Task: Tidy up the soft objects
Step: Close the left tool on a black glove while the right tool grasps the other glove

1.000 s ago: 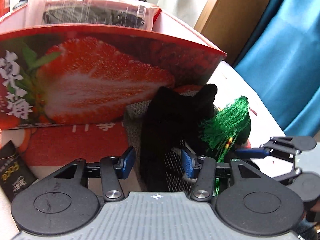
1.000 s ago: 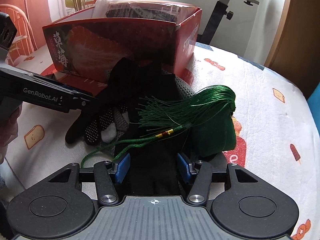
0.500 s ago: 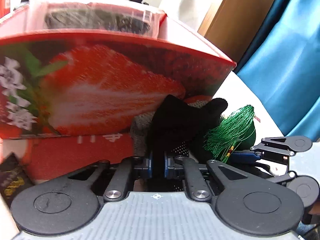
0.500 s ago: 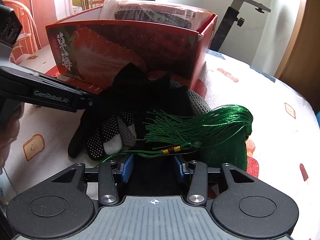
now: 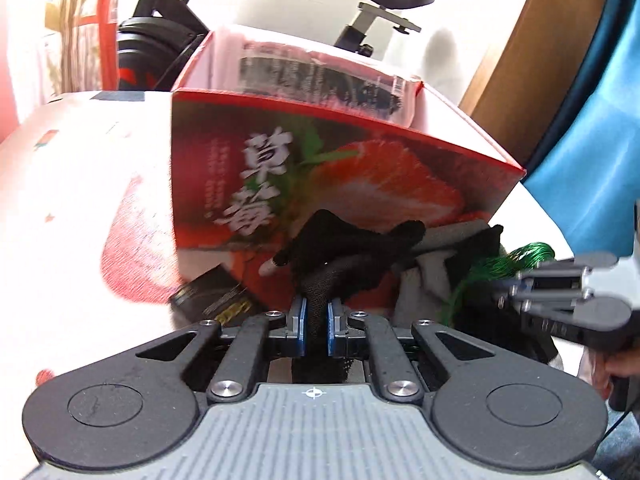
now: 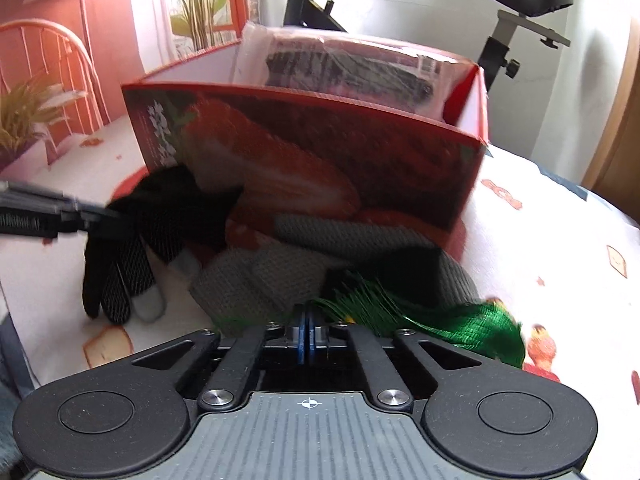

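Note:
My left gripper (image 5: 316, 322) is shut on a black dotted glove (image 5: 348, 252) and holds it in front of the red strawberry box (image 5: 320, 168). In the right wrist view the glove (image 6: 132, 240) hangs at the left from the left gripper. My right gripper (image 6: 306, 334) is shut with its blue pads together, on the cord of the green tassel (image 6: 440, 316), though the grip itself is hard to see. The tassel lies over a grey knit piece (image 6: 300, 272). The tassel also shows at the right in the left wrist view (image 5: 516, 264).
The strawberry box (image 6: 320, 152) holds a clear plastic packet (image 6: 352, 64). A small black packet (image 5: 216, 296) lies by the box's front. An exercise bike (image 6: 512, 32) stands behind the table. The white patterned tablecloth (image 6: 560, 240) spreads to the right.
My left gripper closed on the black glove and lifted it leftward. My right gripper closed by the green tassel's cord and moved in toward the box.

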Available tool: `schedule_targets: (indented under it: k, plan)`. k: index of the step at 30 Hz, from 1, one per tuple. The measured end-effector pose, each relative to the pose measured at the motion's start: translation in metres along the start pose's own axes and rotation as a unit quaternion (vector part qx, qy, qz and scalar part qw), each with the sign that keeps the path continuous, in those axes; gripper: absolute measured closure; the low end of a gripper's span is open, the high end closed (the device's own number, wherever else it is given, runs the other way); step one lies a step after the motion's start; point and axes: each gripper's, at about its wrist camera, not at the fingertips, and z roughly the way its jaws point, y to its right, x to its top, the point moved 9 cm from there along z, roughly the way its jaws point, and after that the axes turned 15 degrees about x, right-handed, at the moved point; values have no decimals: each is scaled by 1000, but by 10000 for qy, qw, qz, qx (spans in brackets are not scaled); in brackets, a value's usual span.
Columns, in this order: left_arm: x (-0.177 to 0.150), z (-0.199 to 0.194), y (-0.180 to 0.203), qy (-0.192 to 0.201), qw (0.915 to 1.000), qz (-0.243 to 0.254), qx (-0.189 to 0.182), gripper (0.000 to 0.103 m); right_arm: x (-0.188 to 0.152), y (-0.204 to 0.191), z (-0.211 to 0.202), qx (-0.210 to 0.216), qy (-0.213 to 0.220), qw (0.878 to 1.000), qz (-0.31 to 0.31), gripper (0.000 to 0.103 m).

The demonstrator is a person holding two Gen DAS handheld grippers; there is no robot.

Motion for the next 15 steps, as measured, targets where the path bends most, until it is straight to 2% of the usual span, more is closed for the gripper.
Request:
schedule_targets:
  k: [4,7,13,15]
  plan:
    - [-6,3,-5,-65,9999,-94,10,92,16,-1,-4,-86,91,9999,-50,101]
    - [-11,2,-8,-28,10000,-55,27,92,16,1,-10,-38,-49,10000,26,95]
    - [-18,0,-10,0,9999,-128,16,92,-22,-6,-30,-230,-196,9984,472,74]
    - [-22,-1,-10,-19,9999,-130,32,92,-30,-4,-27,-362,-249,9973,591,57]
